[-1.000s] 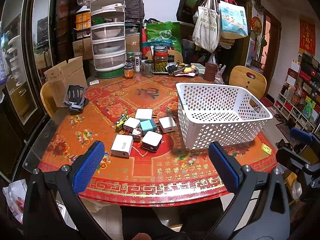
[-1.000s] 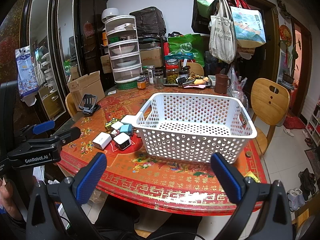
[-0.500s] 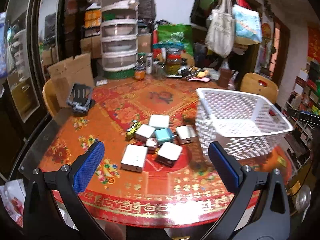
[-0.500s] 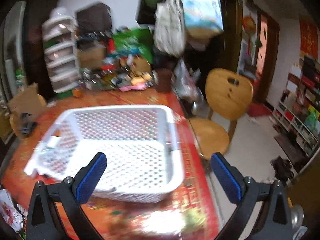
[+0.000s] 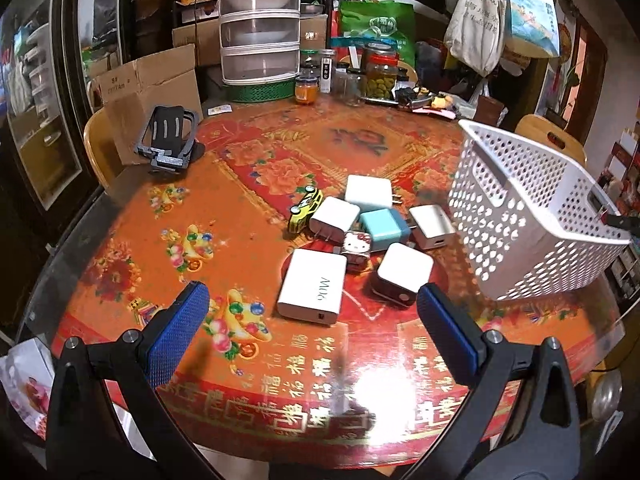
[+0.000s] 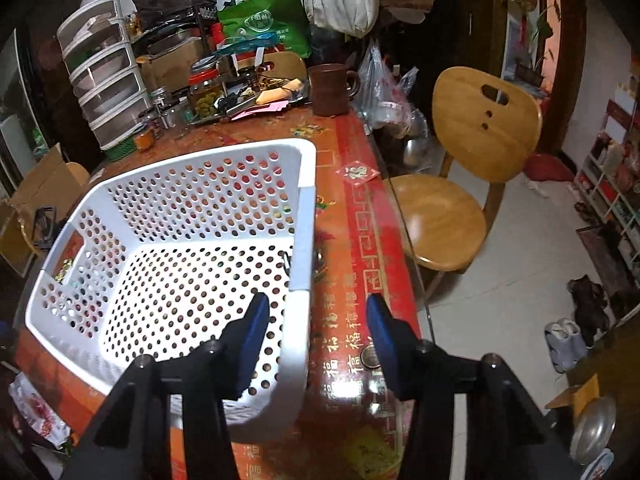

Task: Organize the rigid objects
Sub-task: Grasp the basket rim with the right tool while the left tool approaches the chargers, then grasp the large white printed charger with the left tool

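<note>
A cluster of chargers lies mid-table in the left wrist view: a large white 90W charger (image 5: 313, 291), a white-and-dark cube (image 5: 404, 273), a teal cube (image 5: 385, 230), a Hello Kitty block (image 5: 356, 245), other white cubes, and a yellow toy car (image 5: 305, 214). My left gripper (image 5: 312, 340) is open, just short of the 90W charger. The white perforated basket (image 5: 516, 216) stands at the right. In the right wrist view my right gripper (image 6: 316, 328) is open and straddles the basket's right rim (image 6: 302, 248), one finger inside, one outside. The basket is empty.
Jars, a stacked drawer unit (image 5: 260, 28) and a brown mug (image 6: 329, 90) crowd the table's far side. A black phone stand (image 5: 170, 138) and a cardboard box (image 5: 148, 88) sit far left. A wooden chair (image 6: 460, 184) stands right of the table.
My left gripper moved forward toward the chargers. My right gripper swung right and down over the basket's right rim, and its fingers narrowed around the rim.
</note>
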The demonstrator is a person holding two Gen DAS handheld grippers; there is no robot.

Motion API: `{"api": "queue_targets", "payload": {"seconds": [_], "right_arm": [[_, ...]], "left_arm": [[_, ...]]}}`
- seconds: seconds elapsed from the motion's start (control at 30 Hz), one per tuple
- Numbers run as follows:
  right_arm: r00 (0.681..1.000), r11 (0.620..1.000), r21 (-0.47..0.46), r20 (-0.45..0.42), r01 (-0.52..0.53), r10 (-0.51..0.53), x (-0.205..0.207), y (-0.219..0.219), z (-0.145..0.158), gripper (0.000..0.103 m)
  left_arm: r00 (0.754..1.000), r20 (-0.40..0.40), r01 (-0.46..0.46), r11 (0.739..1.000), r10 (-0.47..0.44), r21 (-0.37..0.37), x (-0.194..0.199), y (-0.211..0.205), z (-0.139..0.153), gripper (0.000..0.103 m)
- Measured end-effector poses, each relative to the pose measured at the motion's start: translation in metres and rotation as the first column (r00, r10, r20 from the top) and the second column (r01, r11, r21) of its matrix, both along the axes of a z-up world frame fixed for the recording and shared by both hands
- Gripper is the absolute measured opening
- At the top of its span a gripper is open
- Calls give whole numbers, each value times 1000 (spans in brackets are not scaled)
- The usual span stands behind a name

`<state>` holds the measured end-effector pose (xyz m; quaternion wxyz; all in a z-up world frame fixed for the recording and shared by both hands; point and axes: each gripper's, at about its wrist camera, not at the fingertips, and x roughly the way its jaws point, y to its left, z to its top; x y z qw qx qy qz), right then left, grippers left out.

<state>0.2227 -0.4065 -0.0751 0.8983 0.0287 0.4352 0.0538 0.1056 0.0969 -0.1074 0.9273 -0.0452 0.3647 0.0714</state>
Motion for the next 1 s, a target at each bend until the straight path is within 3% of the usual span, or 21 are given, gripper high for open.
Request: {"api": "queue_targets", "payload": {"seconds": [0.17, 0.23, 0.37, 0.67, 0.77, 0.83, 1.0], "right_arm": [[999, 995, 89, -30, -39, 42, 0, -3, -7, 28], [998, 994, 96, -21, -52, 54, -2, 0, -6, 13], [998, 995, 85, -17, -54, 56, -4, 6, -3, 12], [999, 994, 104, -19, -39, 41, -3, 4, -2, 12], [999, 994, 103, -19, -38, 40, -3, 4, -3, 12], [999, 994, 103, -20, -37, 39, -3, 4, -3, 12], [999, 994, 108, -23, -31, 34, -2, 2, -3, 12]], "left_arm": [[999, -44, 1, 1000, 0, 24, 9, 2, -15, 102], [998, -60, 11, 1000, -10, 20, 13, 4, -23, 102], [995, -94, 25, 998, -20, 52, 20, 6, -35, 102], [982, -168, 98, 995, -91, 29, 54, 4, -63, 100], [977, -188, 111, 993, -103, 31, 65, 3, -68, 92], [975, -202, 100, 995, -92, 31, 70, 6, -70, 76], [964, -241, 121, 993, -116, 5, 77, 9, -79, 54]]}}
